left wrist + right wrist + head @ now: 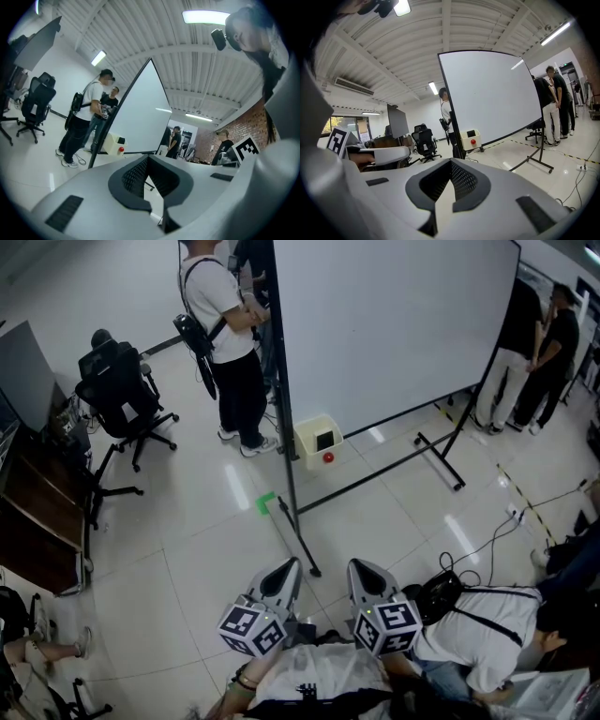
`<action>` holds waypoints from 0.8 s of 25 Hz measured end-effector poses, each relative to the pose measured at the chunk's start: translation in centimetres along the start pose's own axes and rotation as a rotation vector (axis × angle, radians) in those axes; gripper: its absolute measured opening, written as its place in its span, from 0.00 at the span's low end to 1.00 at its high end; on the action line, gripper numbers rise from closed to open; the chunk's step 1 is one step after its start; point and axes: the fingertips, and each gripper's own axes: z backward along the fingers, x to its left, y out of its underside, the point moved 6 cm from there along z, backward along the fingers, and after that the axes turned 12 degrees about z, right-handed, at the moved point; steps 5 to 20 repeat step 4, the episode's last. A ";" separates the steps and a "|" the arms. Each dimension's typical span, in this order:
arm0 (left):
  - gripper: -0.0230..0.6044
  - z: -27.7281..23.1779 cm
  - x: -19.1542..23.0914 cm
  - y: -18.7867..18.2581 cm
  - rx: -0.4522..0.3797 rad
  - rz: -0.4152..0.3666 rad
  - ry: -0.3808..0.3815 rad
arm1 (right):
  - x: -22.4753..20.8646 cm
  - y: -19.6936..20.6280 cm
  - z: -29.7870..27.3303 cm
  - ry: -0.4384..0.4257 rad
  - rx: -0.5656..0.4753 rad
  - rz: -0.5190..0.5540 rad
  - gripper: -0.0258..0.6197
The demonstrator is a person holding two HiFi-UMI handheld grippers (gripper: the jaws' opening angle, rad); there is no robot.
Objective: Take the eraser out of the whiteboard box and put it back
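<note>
A large whiteboard (394, 324) stands on a black wheeled frame ahead of me. By its left post sits a cream box (319, 440) with a dark screen and a red button; the same cream box (114, 143) shows in the left gripper view and again (471, 139) in the right gripper view. No eraser shows in any view. My left gripper (291, 564) and right gripper (361, 565) are held side by side low in the head view, well short of the board. Both point toward it. The left gripper (149, 158) and right gripper (451, 162) have their jaws together with nothing between them.
The whiteboard frame's foot (302, 538) reaches toward me across the tiled floor, beside a green tape mark (265, 502). A person in a white shirt (225, 334) stands behind the left post. Two people (539, 343) stand far right, an office chair (122, 395) left, a crouching person (478, 634) at my right.
</note>
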 end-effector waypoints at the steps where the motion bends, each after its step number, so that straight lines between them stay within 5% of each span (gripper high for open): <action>1: 0.01 0.0 0.0 0.0 0.000 0.001 -0.001 | 0.0 0.0 0.0 -0.001 0.002 -0.001 0.06; 20: 0.01 0.0 0.1 -0.1 0.001 0.005 -0.006 | 0.0 0.1 -0.1 -0.003 0.006 -0.007 0.06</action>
